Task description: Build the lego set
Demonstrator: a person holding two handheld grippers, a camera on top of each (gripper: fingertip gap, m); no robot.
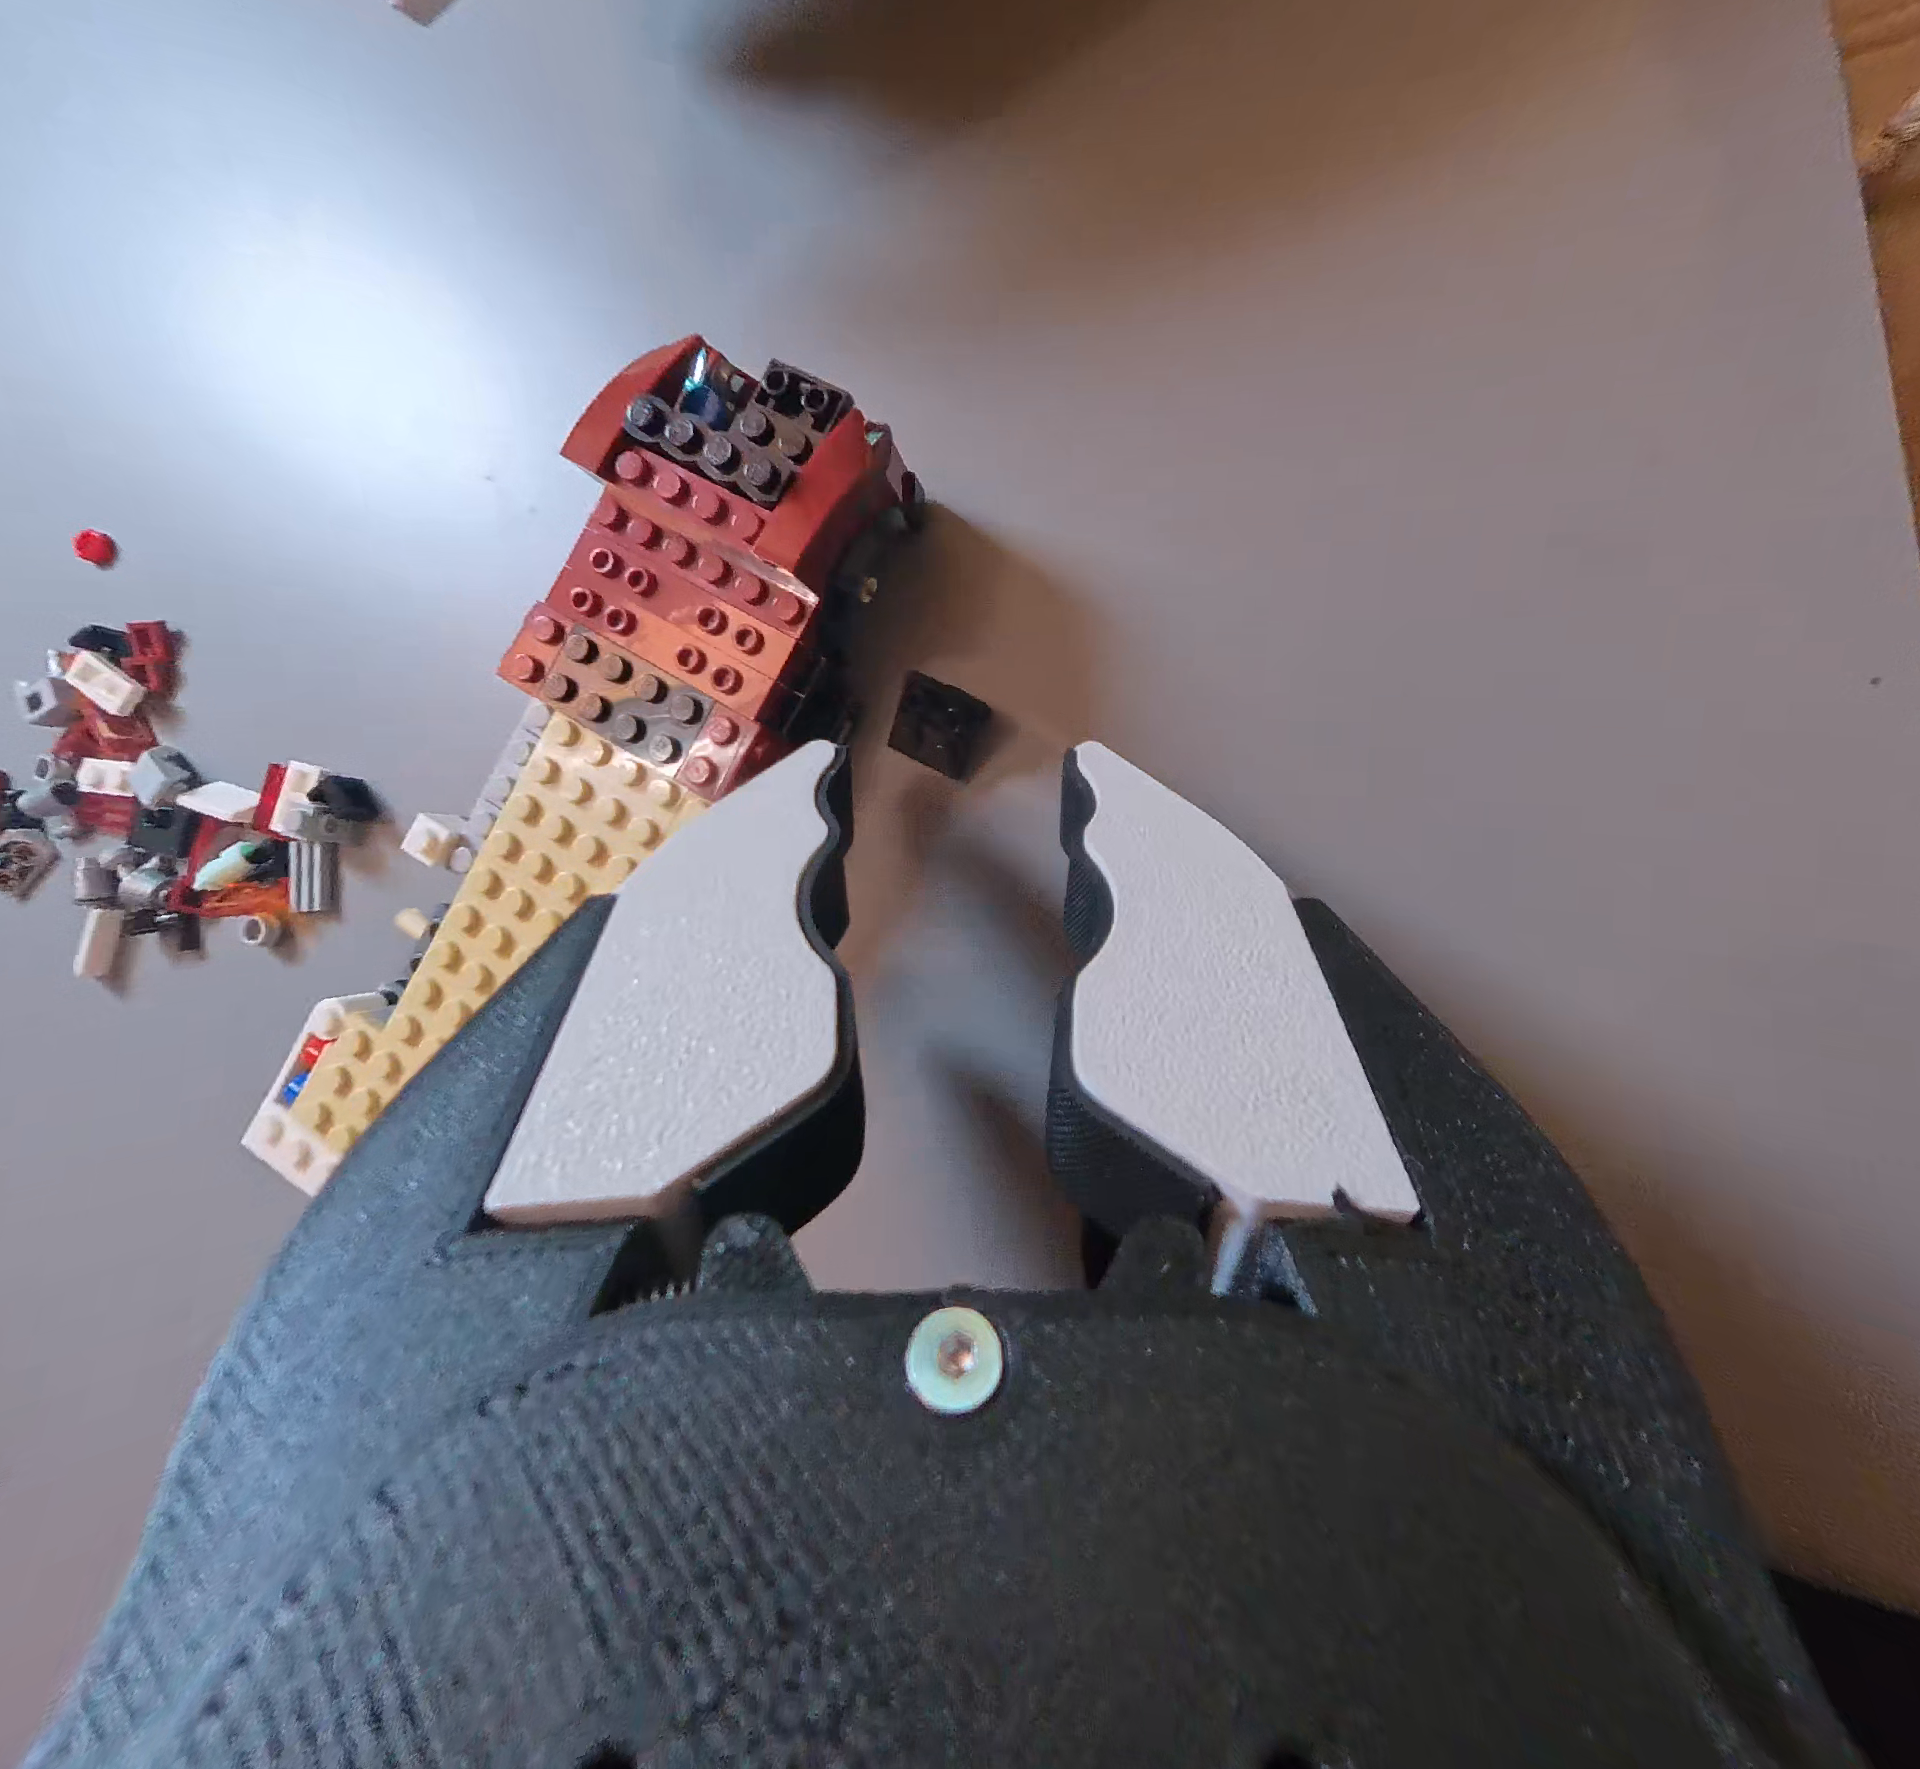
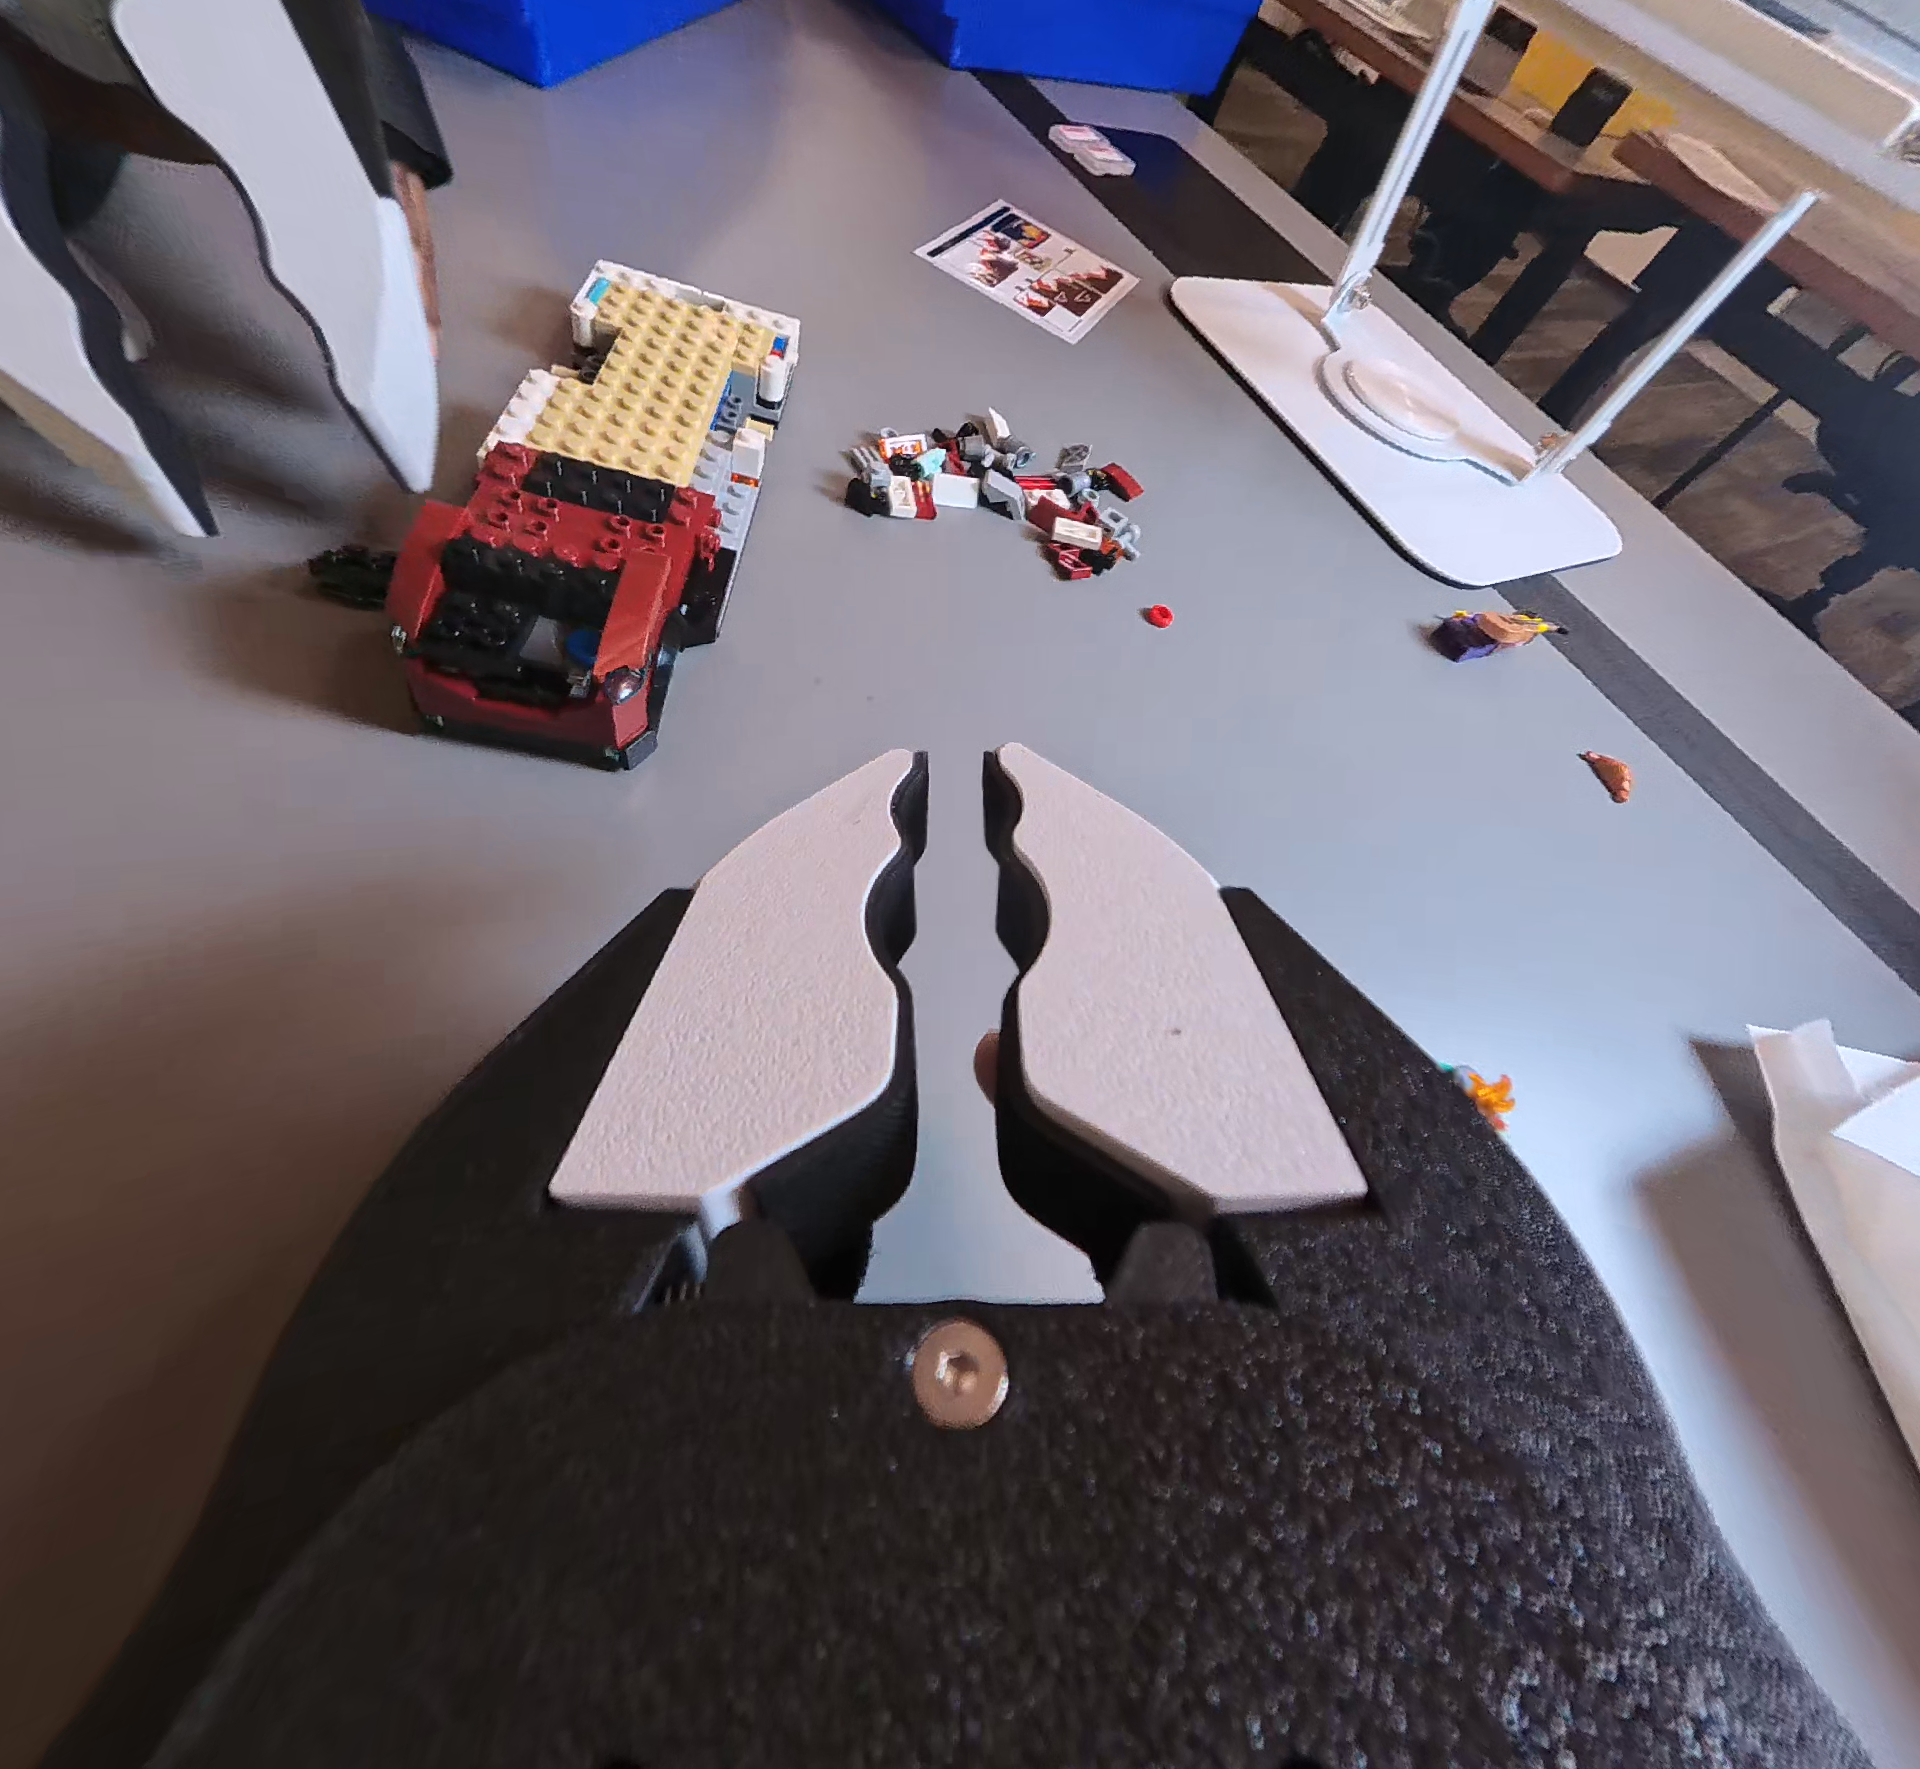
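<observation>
Truck (image 1: 665, 639) of toy bricks sits on the grey table (image 1: 1351, 472). Left of the truck is a pile (image 1: 156, 794) of loose bricks. Just right of the truck lies a small black brick (image 1: 940, 724). The left gripper (image 1: 951, 763) hangs near it, fingers wide apart, holding nothing; it could bump the truck. The right gripper (image 2: 956, 763), nearly closed and empty, is well away from the truck.
</observation>
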